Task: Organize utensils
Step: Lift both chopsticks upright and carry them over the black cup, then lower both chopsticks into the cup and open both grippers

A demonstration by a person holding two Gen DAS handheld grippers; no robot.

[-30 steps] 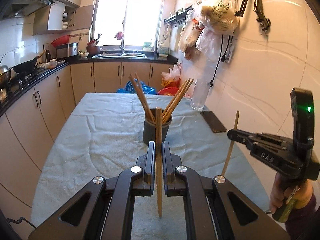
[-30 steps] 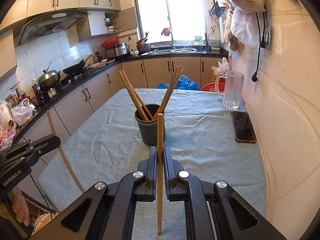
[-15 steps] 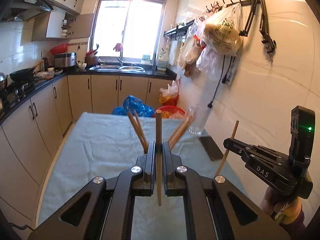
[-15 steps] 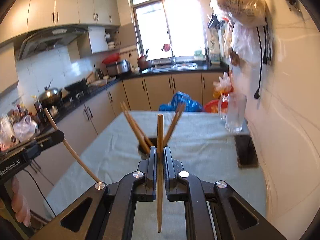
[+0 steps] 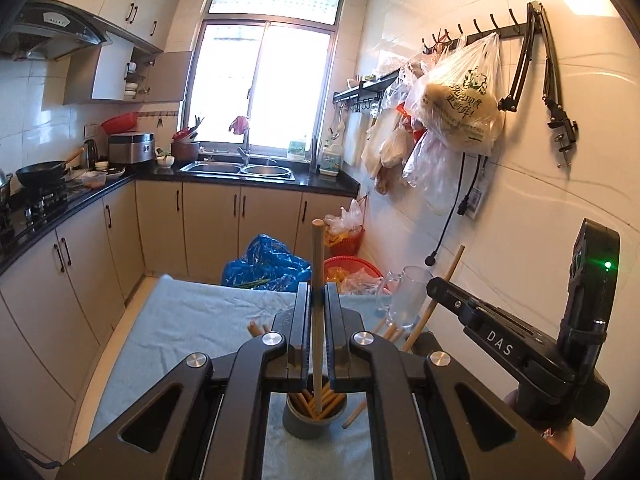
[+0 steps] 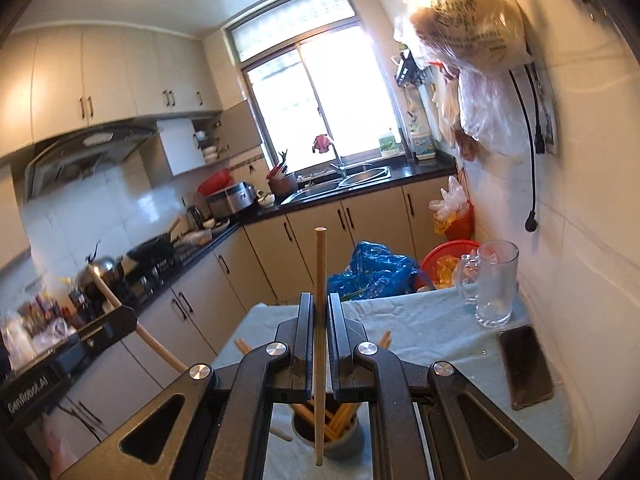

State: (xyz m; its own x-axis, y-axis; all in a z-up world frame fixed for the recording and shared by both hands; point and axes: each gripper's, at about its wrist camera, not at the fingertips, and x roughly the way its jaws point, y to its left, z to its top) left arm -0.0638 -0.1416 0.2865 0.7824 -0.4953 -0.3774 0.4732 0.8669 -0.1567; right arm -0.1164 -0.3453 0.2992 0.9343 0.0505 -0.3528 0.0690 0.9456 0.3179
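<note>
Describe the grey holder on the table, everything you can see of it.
The grey holder is a dark grey, matte, round cup standing upright on the pale blue cloth. It holds a loose bundle of wooden chopsticks leaning outward against its rim. Both wrist views show it only partly, through the gripper frames, so its base and full height stay hidden. Neither gripper touches it.

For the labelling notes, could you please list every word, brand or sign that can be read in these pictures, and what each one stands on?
"DAS": white letters on the side of the right gripper.
"GenRobot.AI": white letters on the side of the left gripper.
Green print on the plastic bag hanging on the wall: Chinese characters, too blurred to read.
Bottles by the sink: labels too small to read.
</note>
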